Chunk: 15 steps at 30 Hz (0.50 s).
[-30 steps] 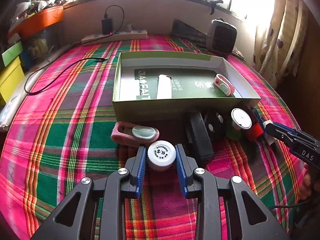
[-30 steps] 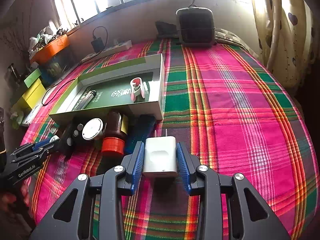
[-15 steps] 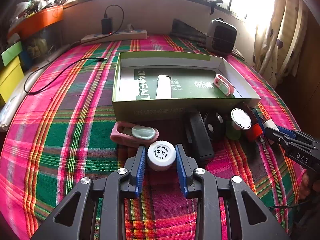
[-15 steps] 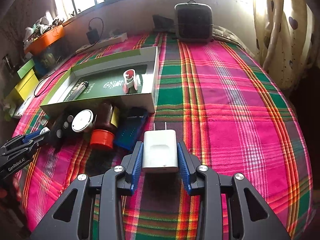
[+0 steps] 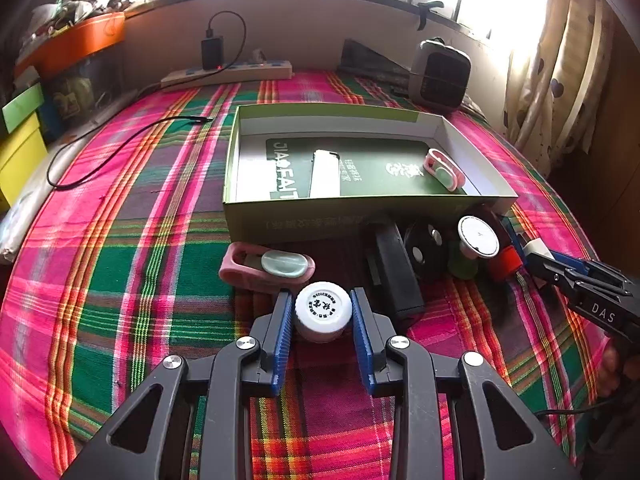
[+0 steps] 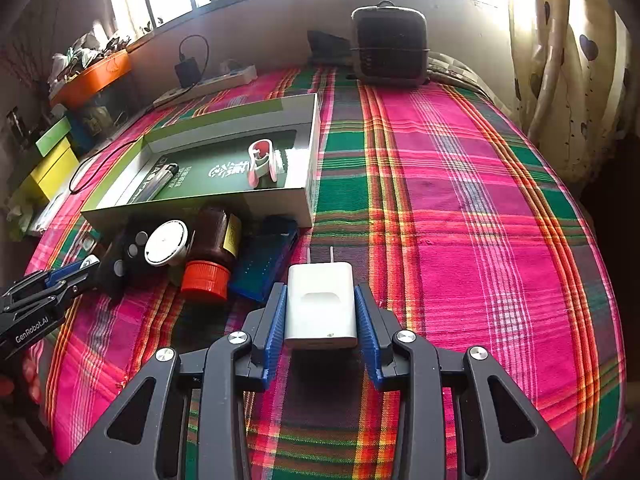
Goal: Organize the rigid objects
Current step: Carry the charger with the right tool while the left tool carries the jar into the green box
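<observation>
White-capped bottle (image 5: 323,312): clamped by the left gripper (image 5: 323,316) at the cap; light, rigid, smooth, judged slip-prone.
Charger plug (image 6: 321,306): clamped by the right gripper (image 6: 320,316) on flat sides; stiff, secure.
Green box (image 5: 320,216): at 12 o'clock.

Clip (image 5: 445,169) in box (image 5: 360,216)

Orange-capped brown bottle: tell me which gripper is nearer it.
Right. The right gripper, holding the white charger, sits just beside the bottle; the left gripper is farther, beyond the black items.
</observation>
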Each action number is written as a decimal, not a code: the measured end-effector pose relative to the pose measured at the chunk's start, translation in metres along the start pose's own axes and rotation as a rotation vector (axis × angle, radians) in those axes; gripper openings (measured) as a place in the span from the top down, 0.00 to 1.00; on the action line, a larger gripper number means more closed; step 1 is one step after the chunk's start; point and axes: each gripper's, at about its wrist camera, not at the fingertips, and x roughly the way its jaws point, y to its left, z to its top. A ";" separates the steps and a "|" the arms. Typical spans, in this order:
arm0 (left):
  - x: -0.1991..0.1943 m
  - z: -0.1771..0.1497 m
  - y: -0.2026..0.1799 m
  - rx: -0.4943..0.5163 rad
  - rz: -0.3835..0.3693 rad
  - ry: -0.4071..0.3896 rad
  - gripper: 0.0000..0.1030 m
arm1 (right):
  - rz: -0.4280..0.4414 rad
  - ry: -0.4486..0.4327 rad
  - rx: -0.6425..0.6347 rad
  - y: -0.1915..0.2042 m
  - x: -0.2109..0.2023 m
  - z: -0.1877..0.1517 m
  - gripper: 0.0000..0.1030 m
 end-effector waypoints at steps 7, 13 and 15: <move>-0.005 -0.002 0.000 0.012 -0.016 -0.009 0.73 | -0.007 -0.014 -0.007 0.003 -0.004 -0.002 0.66; -0.015 -0.002 0.000 0.019 -0.020 -0.031 0.73 | -0.009 -0.035 -0.006 0.004 -0.011 -0.003 0.66; -0.018 -0.003 -0.001 0.023 -0.021 -0.039 0.73 | -0.010 -0.037 -0.007 0.004 -0.013 -0.004 0.66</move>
